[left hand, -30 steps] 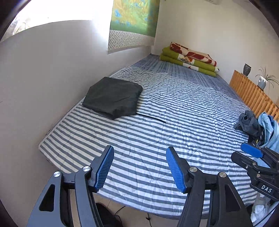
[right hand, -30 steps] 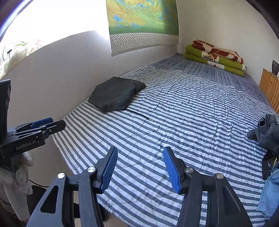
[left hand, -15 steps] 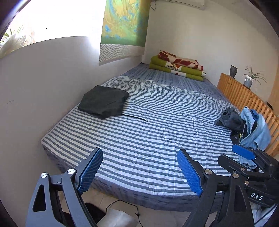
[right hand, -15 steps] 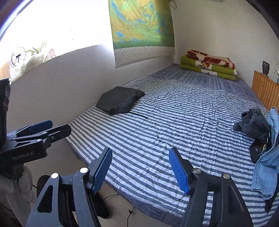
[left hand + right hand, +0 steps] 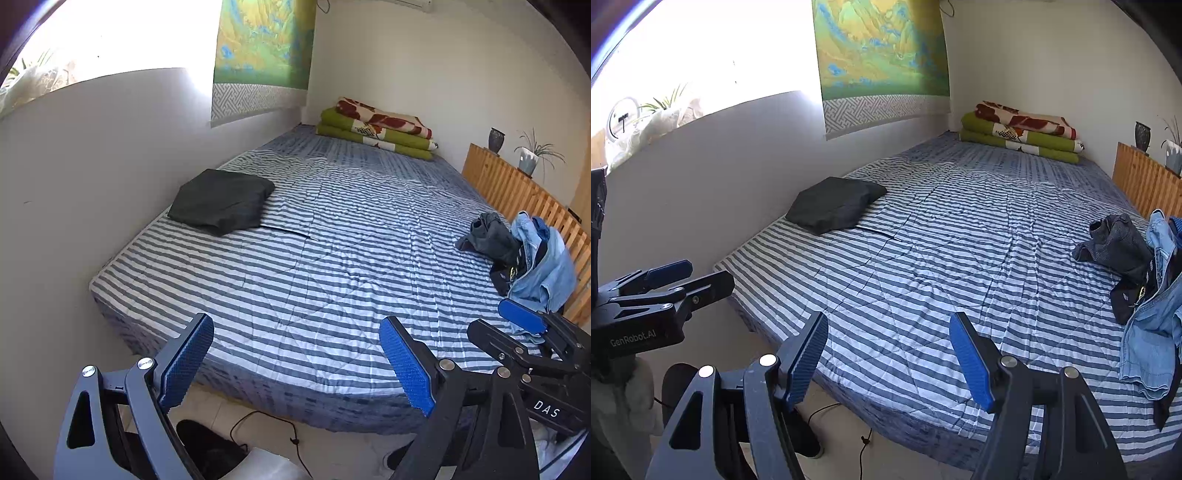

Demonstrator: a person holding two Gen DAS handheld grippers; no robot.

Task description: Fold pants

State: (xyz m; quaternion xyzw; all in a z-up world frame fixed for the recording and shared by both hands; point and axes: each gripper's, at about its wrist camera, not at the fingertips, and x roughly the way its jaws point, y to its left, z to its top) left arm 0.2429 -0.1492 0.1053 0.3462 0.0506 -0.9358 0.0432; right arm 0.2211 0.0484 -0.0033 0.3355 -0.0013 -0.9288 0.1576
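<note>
1. Left gripper [image 5: 295,363]: jaws spread wide, nothing between them; blue ribbed pads face each other. It is held off the near edge of the bed, above the floor.
2. Right gripper [image 5: 888,363]: jaws likewise parted wide and empty, held just past the foot of the bed. Each gripper appears at the edge of the other's view (the left one marked "GenRobot.AI", the right one "DAS").
3. Bed [image 5: 332,258]: blue-and-white striped cover, lightly creased, running along the wall on the left side.
4. Folded dark pants [image 5: 221,201]: a flat, squared bundle near the wall edge of the bed, well apart from both grippers. A thin dark strip [image 5: 288,232] lies on the cover just beside it.
5. Pile of unfolded garments [image 5: 517,254]: on the right side of the bed by the wooden slatted rail [image 5: 517,184]; dark grey denim toward the bed's middle, light blue denim draped toward the rail, some black fabric between (which pieces are pants cannot be told).
6. Stacked blankets [image 5: 376,127]: green and red-patterned, at the head of the bed against the far wall.
7. Wall hanging [image 5: 882,55]: landscape scroll above the bed.
8. Potted plant [image 5: 532,157] and dark vase [image 5: 496,139]: on top of the rail.
9. Black cable [image 5: 266,424]: on the tiled floor below the bed's foot.
</note>
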